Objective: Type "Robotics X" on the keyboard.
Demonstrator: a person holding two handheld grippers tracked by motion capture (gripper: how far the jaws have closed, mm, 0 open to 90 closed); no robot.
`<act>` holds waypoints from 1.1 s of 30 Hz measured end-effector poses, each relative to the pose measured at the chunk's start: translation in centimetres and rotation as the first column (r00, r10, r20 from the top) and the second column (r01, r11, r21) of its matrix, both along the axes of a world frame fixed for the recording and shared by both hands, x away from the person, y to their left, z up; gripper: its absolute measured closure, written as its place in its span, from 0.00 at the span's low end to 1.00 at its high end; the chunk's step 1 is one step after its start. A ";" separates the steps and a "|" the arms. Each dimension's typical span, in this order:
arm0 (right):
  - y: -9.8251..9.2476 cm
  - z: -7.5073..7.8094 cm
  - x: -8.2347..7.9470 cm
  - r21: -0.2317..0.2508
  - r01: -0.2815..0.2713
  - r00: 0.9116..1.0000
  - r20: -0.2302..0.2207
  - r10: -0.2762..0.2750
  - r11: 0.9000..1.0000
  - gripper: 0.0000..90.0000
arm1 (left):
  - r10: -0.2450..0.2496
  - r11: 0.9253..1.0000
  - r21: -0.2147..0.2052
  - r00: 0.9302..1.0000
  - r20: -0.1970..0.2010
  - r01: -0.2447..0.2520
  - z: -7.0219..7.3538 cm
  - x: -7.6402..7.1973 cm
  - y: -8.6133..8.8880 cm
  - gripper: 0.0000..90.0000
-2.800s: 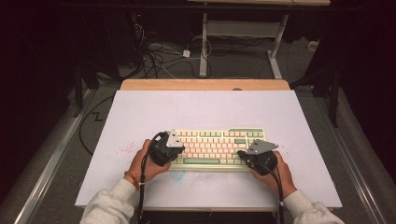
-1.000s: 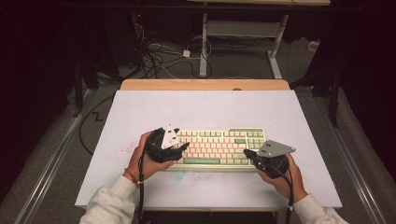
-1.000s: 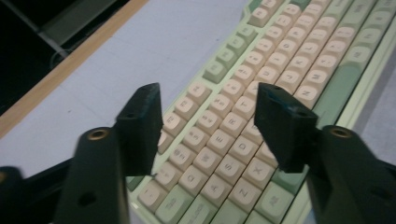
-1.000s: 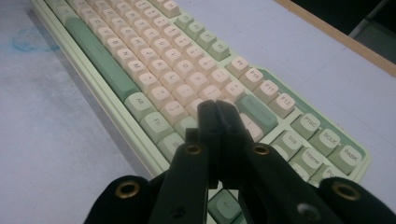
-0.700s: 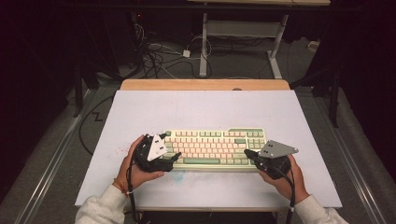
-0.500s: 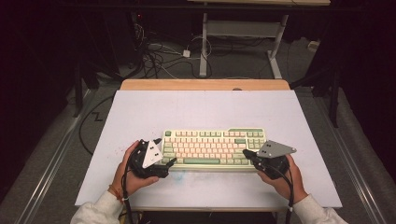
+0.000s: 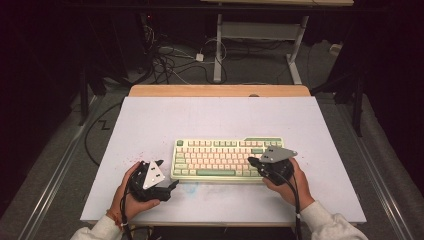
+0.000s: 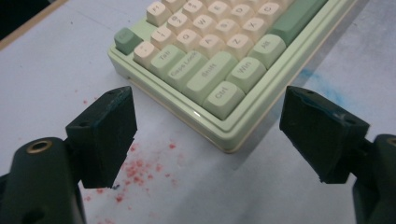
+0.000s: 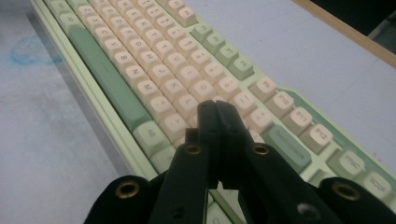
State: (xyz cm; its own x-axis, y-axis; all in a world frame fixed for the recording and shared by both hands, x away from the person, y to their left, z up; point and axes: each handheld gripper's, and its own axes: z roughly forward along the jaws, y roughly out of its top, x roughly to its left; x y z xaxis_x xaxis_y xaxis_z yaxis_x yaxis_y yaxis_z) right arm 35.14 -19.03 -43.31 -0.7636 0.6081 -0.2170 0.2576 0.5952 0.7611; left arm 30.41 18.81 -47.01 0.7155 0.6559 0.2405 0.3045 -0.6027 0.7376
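Keyboard [image 8: 219,60] corner sits ahead of the left gripper [image 8: 210,135], jaws wide, holding nothing. Right gripper [image 9: 215,109] jaws shut, empty, tips over the right-hand keys. Risk: closing left skews the board on the bench [image 7: 210,120]; right tips could press keys.

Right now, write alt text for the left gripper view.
The left gripper hangs open, its two black jaws wide apart, empty, above a pale table before the near corner of a green and cream keyboard. Red specks dot the table.
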 end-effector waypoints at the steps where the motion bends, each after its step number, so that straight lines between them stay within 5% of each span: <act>1: 0.4 -0.1 0.3 -0.004 -0.003 1.000 0.000 0.003 1.000 1.00 | 0.000 1.000 0.000 1.000 0.000 0.000 0.0 0.0 0.0 0.20; 16: 4.5 -0.8 3.4 -0.037 -0.025 0.999 -0.023 0.024 0.999 1.00 | -0.006 1.000 -0.016 1.000 -0.014 0.005 -0.1 -0.5 0.3 0.20; 33: 5.6 -1.9 4.4 -0.085 -0.013 0.999 -0.041 0.009 0.996 1.00 | -0.017 1.000 -0.004 1.000 -0.025 0.016 -0.1 -0.4 0.2 0.20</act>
State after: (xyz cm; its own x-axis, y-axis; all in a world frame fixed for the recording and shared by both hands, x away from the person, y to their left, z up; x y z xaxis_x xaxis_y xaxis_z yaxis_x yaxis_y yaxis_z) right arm 39.58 -13.46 -45.19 -0.7796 0.5802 -0.2359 0.2806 0.6603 0.6967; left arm 29.97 19.02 -47.15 0.7320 0.6448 0.2202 0.3128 -0.6051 0.7321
